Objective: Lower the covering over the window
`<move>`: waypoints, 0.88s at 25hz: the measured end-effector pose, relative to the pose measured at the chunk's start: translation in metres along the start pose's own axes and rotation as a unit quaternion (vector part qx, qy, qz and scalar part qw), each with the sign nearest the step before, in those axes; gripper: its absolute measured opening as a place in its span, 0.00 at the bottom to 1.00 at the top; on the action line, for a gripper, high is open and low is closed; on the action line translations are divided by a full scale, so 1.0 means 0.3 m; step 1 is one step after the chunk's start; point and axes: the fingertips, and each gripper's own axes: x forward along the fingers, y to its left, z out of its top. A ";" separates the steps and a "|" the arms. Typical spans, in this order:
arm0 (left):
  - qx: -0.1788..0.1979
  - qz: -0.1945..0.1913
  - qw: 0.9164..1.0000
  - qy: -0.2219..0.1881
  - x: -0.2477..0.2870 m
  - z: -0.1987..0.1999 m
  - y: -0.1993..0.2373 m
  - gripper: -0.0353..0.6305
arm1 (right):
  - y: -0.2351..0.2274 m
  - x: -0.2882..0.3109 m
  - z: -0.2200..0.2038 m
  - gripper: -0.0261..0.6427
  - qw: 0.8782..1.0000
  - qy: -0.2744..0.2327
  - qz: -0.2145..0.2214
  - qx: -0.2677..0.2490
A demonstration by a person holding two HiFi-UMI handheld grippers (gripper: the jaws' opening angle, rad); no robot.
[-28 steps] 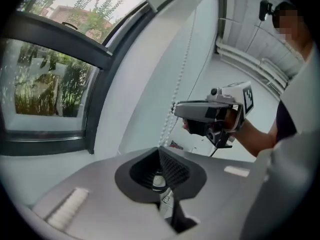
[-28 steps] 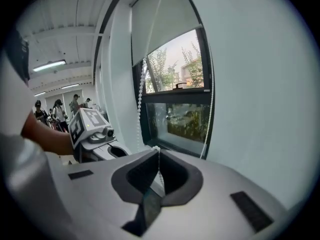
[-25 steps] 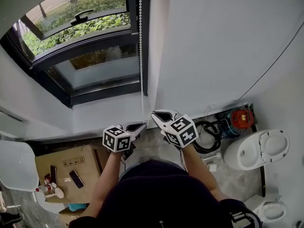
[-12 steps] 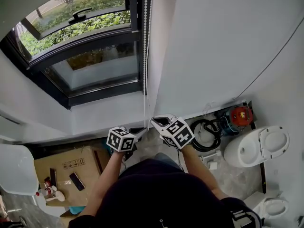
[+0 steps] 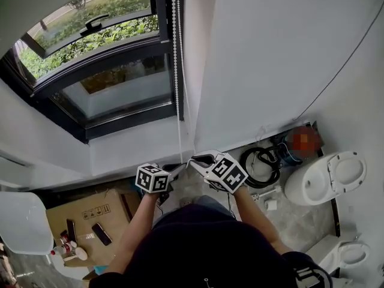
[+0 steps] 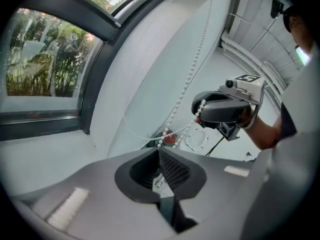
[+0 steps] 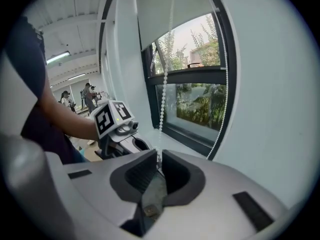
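A white bead chain [image 5: 176, 53] hangs along the dark frame of the window [image 5: 96, 71], down to my two grippers. My left gripper [image 5: 179, 168] is shut on the chain's lower loop, and beads [image 6: 172, 115] run out from its closed tips [image 6: 158, 148]. Just to the right and slightly higher, my right gripper [image 5: 193, 159] is shut on the other strand [image 7: 163, 89], which enters its jaws [image 7: 159, 156] from above. The rolled white blind [image 7: 170, 4] sits at the top of the window. Each gripper shows in the other's view, right [image 6: 220, 106] and left [image 7: 112, 119].
A white sill [image 5: 138, 143] lies below the window, and a plain white wall [image 5: 264, 53] to its right. On the floor are a toilet [image 5: 324, 182], a coiled black hose [image 5: 261, 161], a cardboard box [image 5: 84, 212] and a white chair [image 5: 24, 230].
Both grippers have come slightly down and closer together while still holding the chain. The head view has shifted a little.
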 end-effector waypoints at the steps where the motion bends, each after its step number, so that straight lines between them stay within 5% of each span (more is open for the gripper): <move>1: -0.002 -0.002 1.000 -0.003 0.000 0.002 0.001 0.07 | 0.009 -0.010 0.008 0.07 1.000 0.000 0.002 -0.004; 3: 0.001 -0.003 1.000 -0.002 0.001 0.000 0.002 0.07 | 0.020 -0.039 0.043 0.07 1.000 -0.018 0.007 -0.004; 8: 0.009 0.004 1.000 -0.004 -0.012 -0.005 0.023 0.07 | -0.002 -0.173 0.256 0.07 0.984 -0.169 0.024 0.051; 22: 0.009 -0.004 0.998 -0.061 -0.059 -0.036 0.021 0.07 | 0.019 -0.132 0.534 0.15 0.968 -0.249 0.034 0.014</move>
